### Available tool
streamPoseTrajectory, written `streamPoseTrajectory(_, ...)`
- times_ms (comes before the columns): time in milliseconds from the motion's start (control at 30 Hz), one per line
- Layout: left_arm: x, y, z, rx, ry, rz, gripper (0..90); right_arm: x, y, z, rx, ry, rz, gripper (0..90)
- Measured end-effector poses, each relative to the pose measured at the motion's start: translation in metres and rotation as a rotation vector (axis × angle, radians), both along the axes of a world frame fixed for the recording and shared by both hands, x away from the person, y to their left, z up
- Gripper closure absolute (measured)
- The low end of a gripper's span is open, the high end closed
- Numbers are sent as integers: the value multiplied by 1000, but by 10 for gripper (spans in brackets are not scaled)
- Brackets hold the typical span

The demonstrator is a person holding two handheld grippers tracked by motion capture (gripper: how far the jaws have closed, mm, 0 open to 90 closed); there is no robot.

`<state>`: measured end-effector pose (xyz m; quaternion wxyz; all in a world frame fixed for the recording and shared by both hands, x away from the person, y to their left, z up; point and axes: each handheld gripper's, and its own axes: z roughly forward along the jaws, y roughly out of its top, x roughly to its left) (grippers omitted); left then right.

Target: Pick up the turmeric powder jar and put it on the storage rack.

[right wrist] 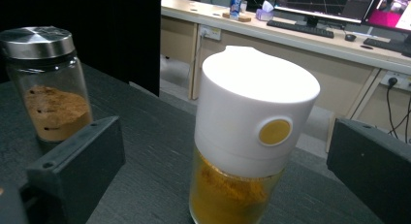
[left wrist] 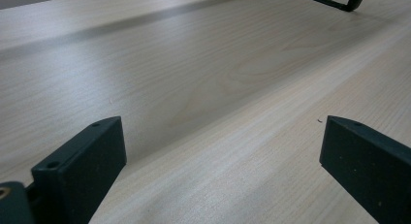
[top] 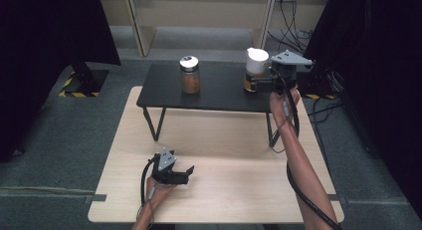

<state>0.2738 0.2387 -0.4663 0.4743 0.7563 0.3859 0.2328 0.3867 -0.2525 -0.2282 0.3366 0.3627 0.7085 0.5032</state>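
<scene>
Two jars stand on the black raised shelf (top: 219, 93) at the far edge of the desk (top: 229, 190). Right gripper (top: 260, 82): jaws released, spread to either side of the white-capped jar (right wrist: 252, 136), which stands upright near the shelf's right end with yellow-orange powder in its glass base; in the right gripper view neither jaw touches it. Steel-lidded jar (right wrist: 51, 83): upright, holding brown powder, well apart toward the shelf's middle. Left gripper (top: 186, 174): jaws released, wide apart with bare wood between them, held low over the desk near its front-left corner, in the person's left hand (top: 160, 190).
</scene>
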Motion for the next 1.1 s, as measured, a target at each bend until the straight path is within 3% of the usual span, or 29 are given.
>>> streamPoseTrajectory(333, 0, 0, 0, 2, 0, 0, 18, -25, -14, -10, -6, -68, 78, 2)
streamPoseTrajectory(500, 0, 0, 0, 3, 0, 0, 18, -36, -19, -15, -18, -81, 119, 2)
streamPoseTrajectory(967, 0, -1, 0, 4, 0, 2, 19, -76, -41, -55, -89, -155, 260, 6)
streamPoseTrajectory(1100, -1, -1, 0, 5, -3, 2, 19, -84, -45, -69, -94, -146, 308, 6)
